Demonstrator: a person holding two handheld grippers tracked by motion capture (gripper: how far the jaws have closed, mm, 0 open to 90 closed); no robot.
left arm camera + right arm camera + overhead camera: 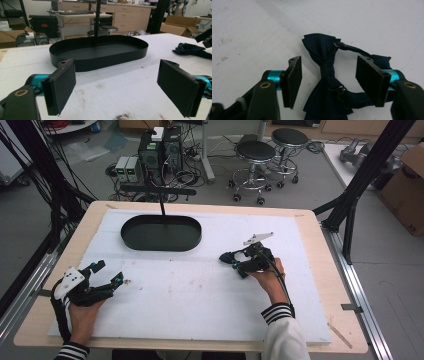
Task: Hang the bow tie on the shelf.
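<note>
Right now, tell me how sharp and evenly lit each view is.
High view: even light, soft, coarse detail, the tray plain black. Left gripper view: tray sharp, near pads slightly soft. Right gripper view: bow tie fairly sharp, bright white table washed out, soft shadows.

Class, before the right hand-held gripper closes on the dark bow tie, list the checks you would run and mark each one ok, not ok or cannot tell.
1. Right hand-held gripper jaws open: ok.
2. Dark navy fabric bow tie knot between the jaws: ok.
3. Pads touching the fabric: not ok, apart.
4. Black oval metal tray free to receive: ok, nothing inside.
5. Left hand-held gripper open and away from the bow tie: ok.
6. Strap clasp fastened: cannot tell.
</note>
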